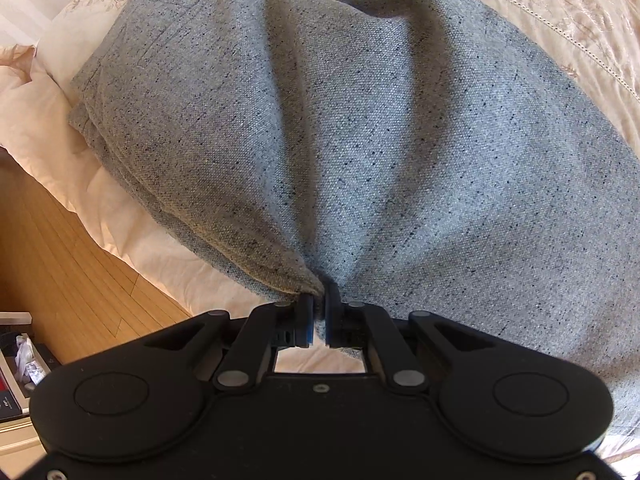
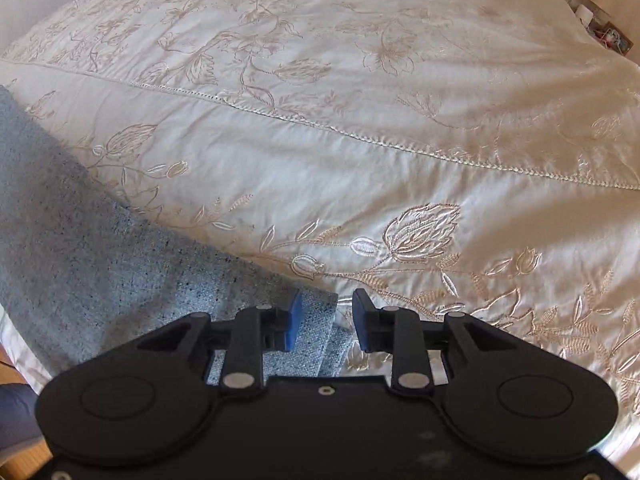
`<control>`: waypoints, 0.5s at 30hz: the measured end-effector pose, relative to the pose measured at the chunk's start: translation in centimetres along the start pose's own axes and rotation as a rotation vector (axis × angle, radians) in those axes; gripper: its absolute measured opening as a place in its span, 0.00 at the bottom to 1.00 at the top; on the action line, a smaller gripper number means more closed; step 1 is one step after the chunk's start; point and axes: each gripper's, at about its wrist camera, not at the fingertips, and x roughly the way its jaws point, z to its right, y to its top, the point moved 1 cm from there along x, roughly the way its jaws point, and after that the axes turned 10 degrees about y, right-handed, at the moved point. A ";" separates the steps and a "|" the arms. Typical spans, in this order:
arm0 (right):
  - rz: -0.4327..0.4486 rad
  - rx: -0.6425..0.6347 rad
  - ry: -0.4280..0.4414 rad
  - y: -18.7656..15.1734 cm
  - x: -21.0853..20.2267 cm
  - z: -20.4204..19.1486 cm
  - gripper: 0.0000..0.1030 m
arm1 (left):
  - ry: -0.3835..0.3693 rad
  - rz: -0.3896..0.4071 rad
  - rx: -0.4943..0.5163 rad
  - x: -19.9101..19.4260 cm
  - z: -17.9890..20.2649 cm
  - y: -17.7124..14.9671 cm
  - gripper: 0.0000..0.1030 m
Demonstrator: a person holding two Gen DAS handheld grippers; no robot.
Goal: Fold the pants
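Grey speckled pants (image 1: 360,132) lie on a cream embroidered bedspread (image 1: 560,20). In the left wrist view my left gripper (image 1: 319,310) is shut on a bunched edge of the pants, and the cloth fans out from the pinch. In the right wrist view the pants (image 2: 80,248) run along the lower left, with a corner (image 2: 316,320) lying between the fingers. My right gripper (image 2: 326,318) is open around that corner, its blue pads (image 2: 294,320) apart from the cloth on the right side.
The bedspread (image 2: 360,120) fills most of the right wrist view. Wooden floor (image 1: 60,260) lies beyond the bed's left edge, with a small stand holding clutter (image 1: 20,360) at the lower left. Small objects sit on a surface (image 2: 604,28) at the far right.
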 end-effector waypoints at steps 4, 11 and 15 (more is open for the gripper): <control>-0.008 0.097 0.074 0.1 0.2 1.0 0.32 | 0.006 0.005 0.005 0.1 0.1 0.0 0.07; 0.099 0.105 0.071 -1.3 -3.8 -1.5 0.06 | 0.002 0.003 0.000 0.0 0.0 0.1 0.07; 0.106 0.139 -0.041 -2.6 -6.2 -2.2 0.06 | -0.013 0.009 -0.010 -0.2 -0.4 0.0 0.07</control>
